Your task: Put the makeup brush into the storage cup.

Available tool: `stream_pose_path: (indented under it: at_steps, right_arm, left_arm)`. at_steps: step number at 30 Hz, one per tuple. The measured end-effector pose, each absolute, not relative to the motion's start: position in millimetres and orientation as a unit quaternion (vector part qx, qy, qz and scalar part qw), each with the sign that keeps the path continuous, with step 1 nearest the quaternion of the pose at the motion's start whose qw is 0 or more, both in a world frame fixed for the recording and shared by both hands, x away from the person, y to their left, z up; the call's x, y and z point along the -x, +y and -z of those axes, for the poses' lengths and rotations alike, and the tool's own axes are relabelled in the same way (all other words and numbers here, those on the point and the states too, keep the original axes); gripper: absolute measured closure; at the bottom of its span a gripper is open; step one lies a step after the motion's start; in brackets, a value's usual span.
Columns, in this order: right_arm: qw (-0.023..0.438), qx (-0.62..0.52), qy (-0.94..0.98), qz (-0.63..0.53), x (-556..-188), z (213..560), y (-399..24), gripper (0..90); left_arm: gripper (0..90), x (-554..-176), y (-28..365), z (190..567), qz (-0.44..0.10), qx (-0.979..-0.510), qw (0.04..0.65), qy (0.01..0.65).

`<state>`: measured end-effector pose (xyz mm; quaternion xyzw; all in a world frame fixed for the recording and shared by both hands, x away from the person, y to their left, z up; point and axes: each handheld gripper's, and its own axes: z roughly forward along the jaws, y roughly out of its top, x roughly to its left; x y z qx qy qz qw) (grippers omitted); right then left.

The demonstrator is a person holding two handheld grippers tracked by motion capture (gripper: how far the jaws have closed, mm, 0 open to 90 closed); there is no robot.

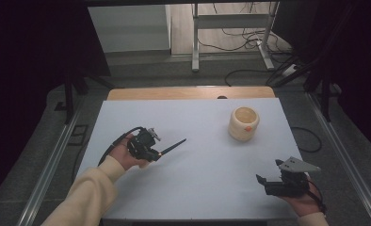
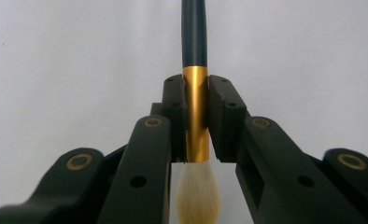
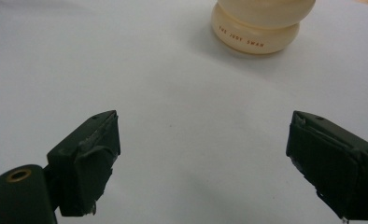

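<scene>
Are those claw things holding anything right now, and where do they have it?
The left gripper is shut on a brush, clamping its gold band just above the pale bristles. The right gripper is open and holds nothing.

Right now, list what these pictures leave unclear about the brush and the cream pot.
- Brush: left gripper view, handle end cut off by top edge; bristle tip by bottom edge.
- Cream pot: right gripper view, upper part cut off by top edge.
- Pot's inside: high view, too small to tell contents.
</scene>
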<state>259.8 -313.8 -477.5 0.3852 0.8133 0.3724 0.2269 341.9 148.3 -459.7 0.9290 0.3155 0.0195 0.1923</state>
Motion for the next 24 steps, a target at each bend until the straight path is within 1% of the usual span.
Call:
stream_pose_path:
  at_steps: [24]
  right_arm:
    - [0.228, -0.383, 0.816, -0.369, -259.8, 478.3, -313.2, 10.7]
  left_arm:
    - [78.7, -341.4, 133.3, 456.5, -0.011, -0.933, 0.204, 0.298]
